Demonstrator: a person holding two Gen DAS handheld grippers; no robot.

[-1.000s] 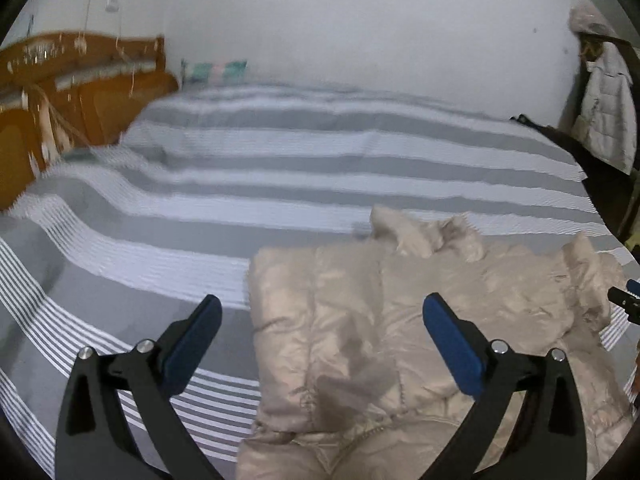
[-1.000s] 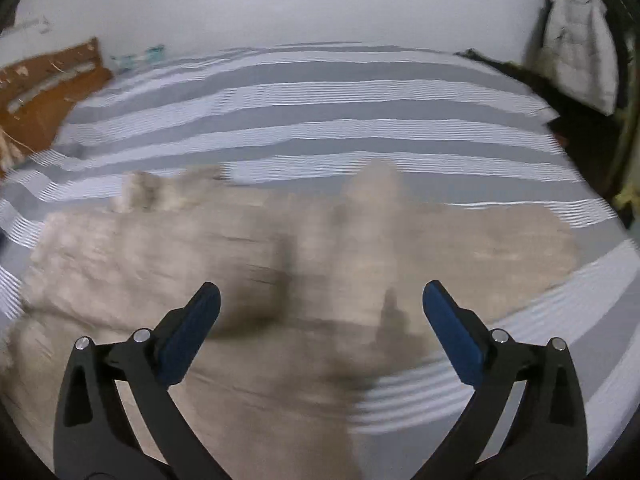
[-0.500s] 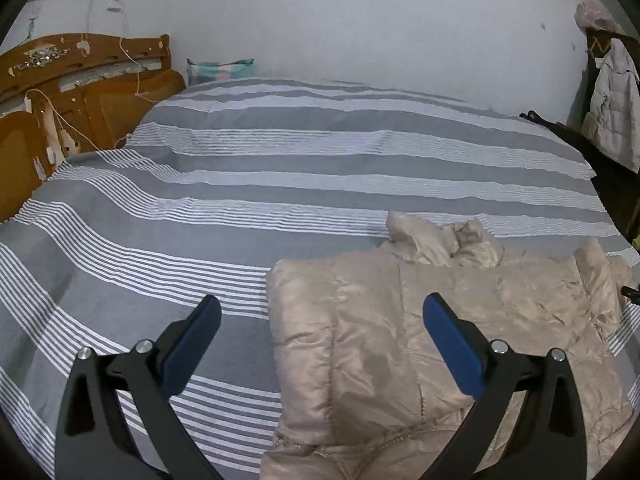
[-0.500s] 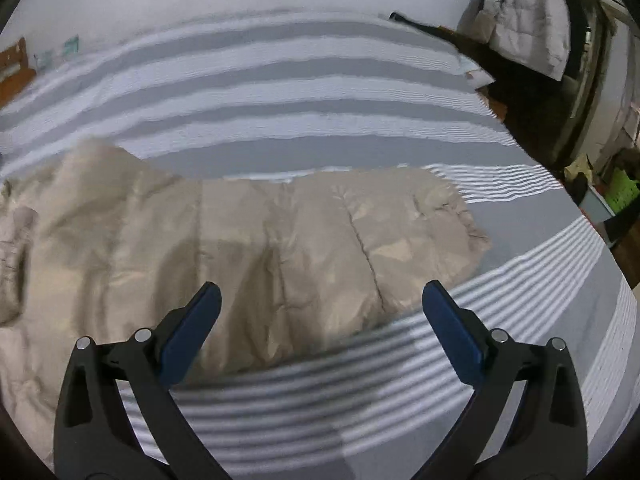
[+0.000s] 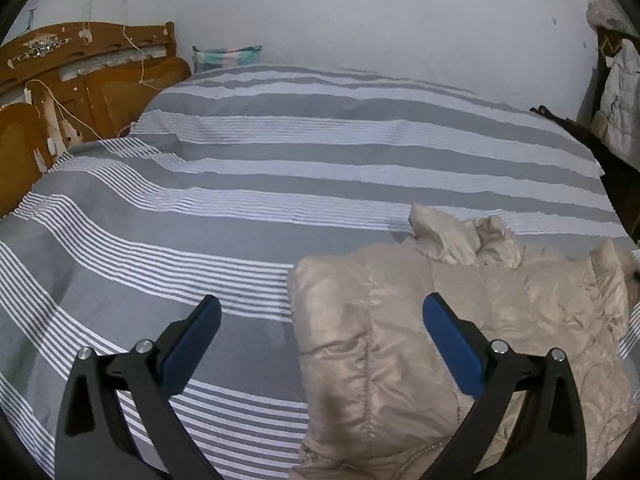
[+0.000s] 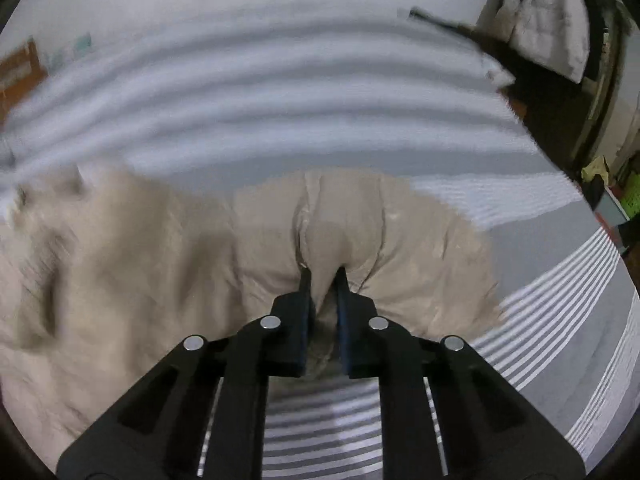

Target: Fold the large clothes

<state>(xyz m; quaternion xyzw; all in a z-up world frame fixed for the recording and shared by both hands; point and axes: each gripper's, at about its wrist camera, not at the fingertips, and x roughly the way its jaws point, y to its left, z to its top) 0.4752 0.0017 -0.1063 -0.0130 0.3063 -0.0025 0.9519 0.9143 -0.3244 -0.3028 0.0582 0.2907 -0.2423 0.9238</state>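
A beige padded jacket (image 5: 460, 320) is spread on a bed (image 5: 280, 184) covered with a grey and white striped sheet, toward its near right part. The left gripper (image 5: 320, 324) is held above the jacket's left edge, its fingers wide apart with nothing between them. The right gripper (image 6: 323, 280) has just been closed, and a fold of the jacket's sleeve (image 6: 360, 232) is pinched between its fingers.

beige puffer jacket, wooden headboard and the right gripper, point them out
beige puffer jacket (image 5: 400, 344), left wrist view, quilted panel
wooden headboard (image 5: 100, 80), left wrist view, carved front
right gripper (image 6: 323, 276), right wrist view, fingertips pinching the jacket
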